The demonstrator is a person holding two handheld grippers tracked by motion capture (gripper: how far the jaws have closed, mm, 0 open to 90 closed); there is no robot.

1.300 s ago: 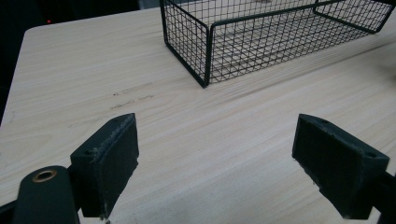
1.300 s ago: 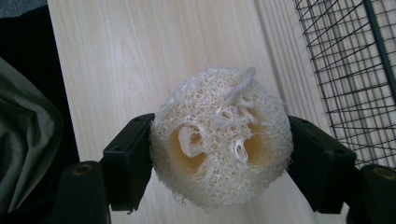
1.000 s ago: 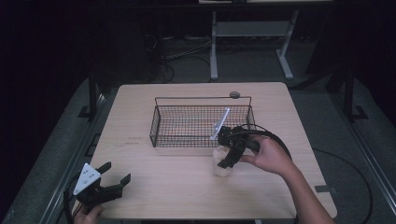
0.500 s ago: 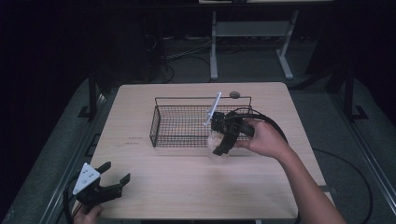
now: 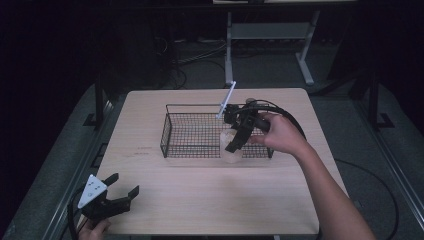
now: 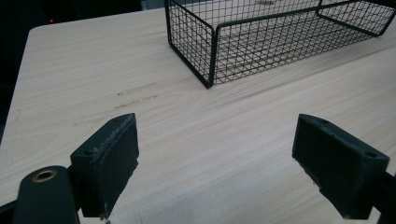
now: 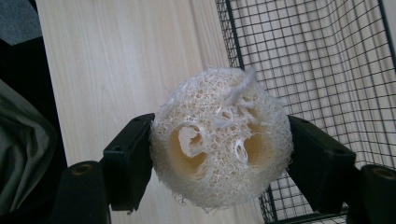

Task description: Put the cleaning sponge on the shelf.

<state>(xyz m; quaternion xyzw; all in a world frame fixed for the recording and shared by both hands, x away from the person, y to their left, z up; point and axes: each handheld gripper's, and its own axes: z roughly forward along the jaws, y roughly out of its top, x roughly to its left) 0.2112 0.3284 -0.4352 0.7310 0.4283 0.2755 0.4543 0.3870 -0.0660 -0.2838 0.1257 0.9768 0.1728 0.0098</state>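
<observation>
A pale, round loofah sponge sits squeezed between the black fingers of my right gripper, which is shut on it. In the high view the loofah hangs over the front right edge of the black wire basket, half above the basket floor. The basket lies just right of the loofah in the right gripper view. My left gripper rests at the table's front left corner, open and holding nothing. Its jaws stand wide apart over bare wood, facing the basket's corner.
The light wood table has free room in front of and to the left of the basket. A small dark round thing sits near the far edge. Cables and a grey stand lie on the floor behind.
My right gripper has lifted the loofah from the table beside the basket's front right and carried it back over the basket's front right edge. The left gripper has stayed put.
</observation>
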